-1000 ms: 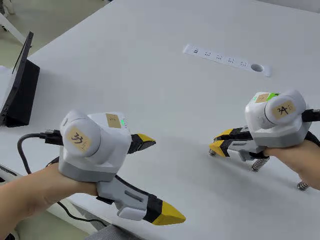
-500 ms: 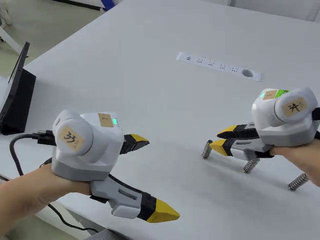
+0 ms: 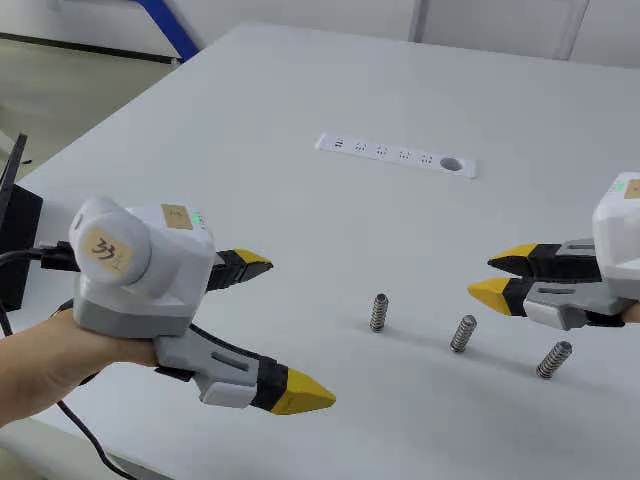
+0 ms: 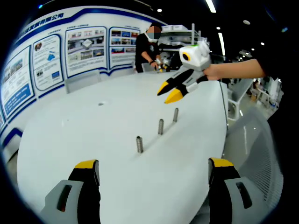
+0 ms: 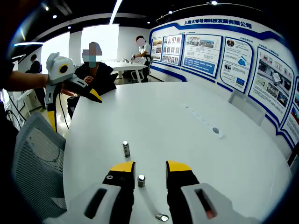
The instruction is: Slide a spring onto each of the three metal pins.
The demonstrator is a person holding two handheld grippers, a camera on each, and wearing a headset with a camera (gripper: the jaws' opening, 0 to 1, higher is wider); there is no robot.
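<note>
Head view: springs near right hand-held gripper

We found three springs standing upright in a row on the desk: the first spring leftmost, the second spring beside it, the third spring rightmost and nearest us. A power strip lay behind them, well apart. The left gripper hovered left of the row, the right gripper above its right part.

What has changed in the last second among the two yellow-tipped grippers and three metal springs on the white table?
The right yellow-tipped gripper has drawn back to the right, away from the leftmost coiled metal spring, jaws open. All three springs stay standing; the left gripper stays open.
</note>
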